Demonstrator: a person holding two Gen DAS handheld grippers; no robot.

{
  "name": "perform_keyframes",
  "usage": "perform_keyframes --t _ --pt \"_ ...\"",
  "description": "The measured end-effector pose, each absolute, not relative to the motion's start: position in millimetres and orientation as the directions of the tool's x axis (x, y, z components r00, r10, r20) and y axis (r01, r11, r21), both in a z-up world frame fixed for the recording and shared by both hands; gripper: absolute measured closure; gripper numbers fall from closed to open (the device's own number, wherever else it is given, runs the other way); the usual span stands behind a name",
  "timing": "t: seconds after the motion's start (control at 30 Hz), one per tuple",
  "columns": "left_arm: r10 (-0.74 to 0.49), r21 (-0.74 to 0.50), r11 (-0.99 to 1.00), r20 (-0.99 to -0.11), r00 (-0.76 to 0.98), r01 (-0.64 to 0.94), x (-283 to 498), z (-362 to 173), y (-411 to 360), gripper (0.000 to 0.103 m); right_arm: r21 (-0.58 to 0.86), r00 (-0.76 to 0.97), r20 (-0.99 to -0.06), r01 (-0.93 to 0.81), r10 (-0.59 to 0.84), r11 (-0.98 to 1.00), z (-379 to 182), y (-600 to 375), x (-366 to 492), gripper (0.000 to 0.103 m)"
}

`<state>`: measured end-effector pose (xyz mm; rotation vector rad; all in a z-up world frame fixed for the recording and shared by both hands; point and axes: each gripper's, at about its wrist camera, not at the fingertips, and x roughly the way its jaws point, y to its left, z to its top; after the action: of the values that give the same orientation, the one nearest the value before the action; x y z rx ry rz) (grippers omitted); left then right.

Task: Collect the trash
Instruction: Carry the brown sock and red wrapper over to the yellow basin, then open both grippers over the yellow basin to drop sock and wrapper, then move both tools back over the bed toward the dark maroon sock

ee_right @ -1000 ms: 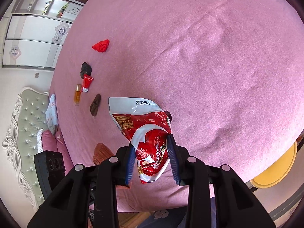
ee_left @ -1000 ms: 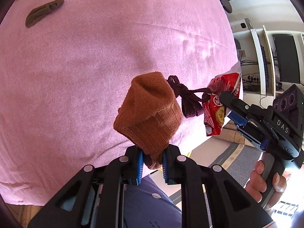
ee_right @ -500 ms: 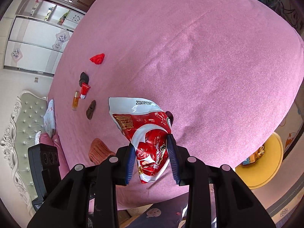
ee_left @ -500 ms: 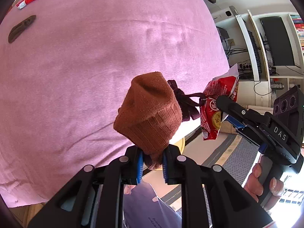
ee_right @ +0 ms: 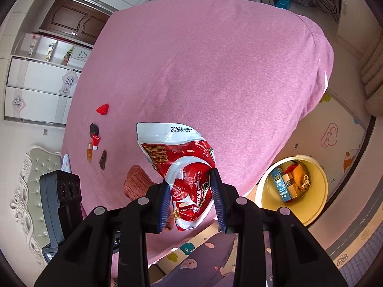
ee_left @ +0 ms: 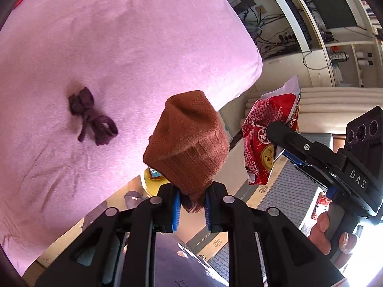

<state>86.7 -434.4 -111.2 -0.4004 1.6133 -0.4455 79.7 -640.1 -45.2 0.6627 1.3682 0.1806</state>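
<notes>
Basically, pink bed [ee_right: 215, 71] fills most of both views, sheet wrinkled near its lower edge in the left wrist view. Floor beside the bed has a patterned play mat [ee_right: 335, 143]; on it, just off the bed corner, sits a yellow trash bin [ee_right: 318, 191] with boxes and wrappers already inside. White cabinets [ee_right: 36, 91] and a tufted headboard [ee_right: 26, 191] at the far side, computer shelving [ee_left: 323, 24] with cables in the left wrist view.

Right claw [ee_right: 191, 203] is clenched on a red and white snack bag [ee_right: 182, 167], both pads pressing the crumpled lower part, white top edge with a printed date code sticking up. Bag hangs in the air above the bed edge, near the bin but not over it. In the left wrist view the same claw [ee_left: 280, 141] shows from the side, a hand [ee_left: 328, 234] wrapped round its handle.

Left claw [ee_left: 191, 205] is clenched on a brown knitted sock [ee_left: 189, 143], pinched at the lower end, the rest bunched up and standing above the pads, held off the bed.

On the bed: a dark purple knotted sock [ee_left: 91, 119] lying alone on the sheet. Far end cluster: red crumpled item [ee_right: 103, 109], dark lump [ee_right: 93, 128], red tube [ee_right: 96, 141] touching it, small amber bottle [ee_right: 89, 153], dark brown piece [ee_right: 103, 159].
</notes>
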Motion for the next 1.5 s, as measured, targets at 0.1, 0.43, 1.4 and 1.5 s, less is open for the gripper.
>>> perform_keyframes --t 0.1,0.43,1.4,1.5 --pt "-0.494 -0.504 0.862 -0.859 -0.133 0.057 79.8 -118.2 -471.3 0.087 0.528 0.233 -0.849 0.317 0.475 0.788 -54.9 -675.1 56.3 0.071" --pt "-0.410 -0.480 0.844 -0.865 -0.289 0.240 44.0 -148.6 -575.2 0.087 0.513 0.274 -0.857 0.533 0.436 0.673 -92.3 -763.1 -30.0 0.071" --pt "-0.213 -0.378 0.854 -0.882 -0.421 0.358 7.0 -209.8 -611.0 0.048 0.516 0.265 -0.834 0.683 0.483 0.517 -152.9 -792.7 -104.5 0.056" --pt "-0.218 -0.379 0.857 -0.880 -0.422 0.348 7.4 -209.5 -605.4 0.048 0.517 0.264 -0.835 0.678 0.483 0.522 -151.7 -791.1 -104.4 0.056"
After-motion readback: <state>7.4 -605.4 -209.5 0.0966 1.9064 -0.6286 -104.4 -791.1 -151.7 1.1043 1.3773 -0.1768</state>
